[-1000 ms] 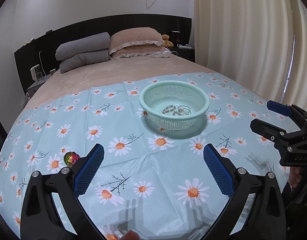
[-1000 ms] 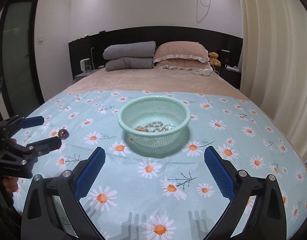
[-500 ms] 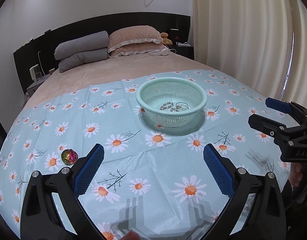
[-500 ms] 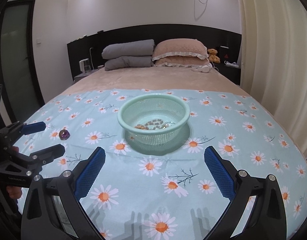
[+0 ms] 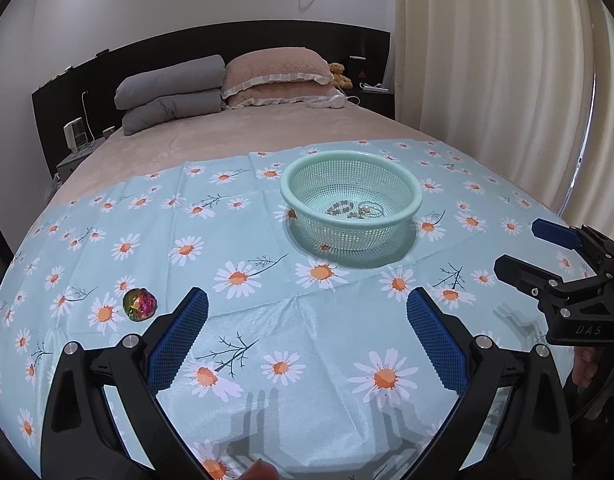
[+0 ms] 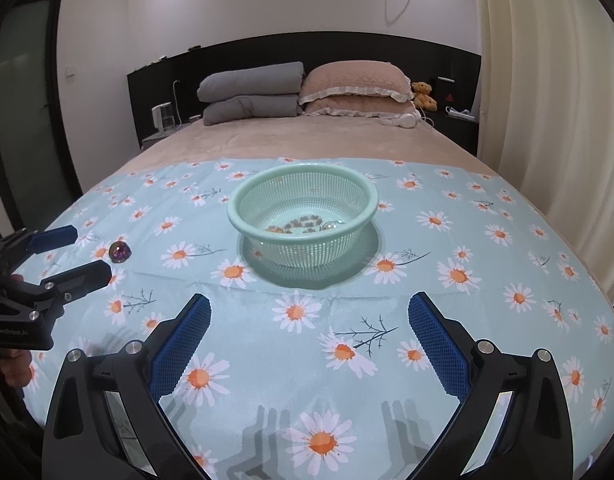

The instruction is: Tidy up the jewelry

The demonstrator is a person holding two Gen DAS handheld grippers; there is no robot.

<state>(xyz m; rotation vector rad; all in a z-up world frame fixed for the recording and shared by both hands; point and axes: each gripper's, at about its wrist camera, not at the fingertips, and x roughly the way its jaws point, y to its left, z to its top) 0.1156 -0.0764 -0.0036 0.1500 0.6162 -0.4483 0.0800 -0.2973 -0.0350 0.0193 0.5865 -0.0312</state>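
Note:
A mint green mesh basket (image 5: pixel 411 184) (image 6: pixel 243 196) stands on the daisy-print cloth (image 5: pixel 267 332) (image 6: pixel 467 320) and holds a beaded bracelet (image 5: pixel 341 209) (image 6: pixel 295 225) and a thin ring-like piece (image 5: pixel 371 209). A small iridescent jewel (image 5: pixel 139 304) (image 6: pixel 120 251) lies on the cloth to the left. My left gripper (image 5: pixel 307 312) (image 6: pixel 89 252) is open and empty, just right of the jewel. My right gripper (image 6: pixel 309 314) (image 5: pixel 525 248) is open and empty, in front of the basket.
The cloth covers the foot of a bed with grey and pink pillows (image 6: pixel 299 88) at a black headboard. Curtains (image 5: pixel 487 60) hang on the right. A nightstand with a small appliance (image 6: pixel 163 116) is at the back left.
The left gripper view has shifted; the jewel and basket now sit slightly lower and further right. The right gripper has pulled back a little. Both stay open.

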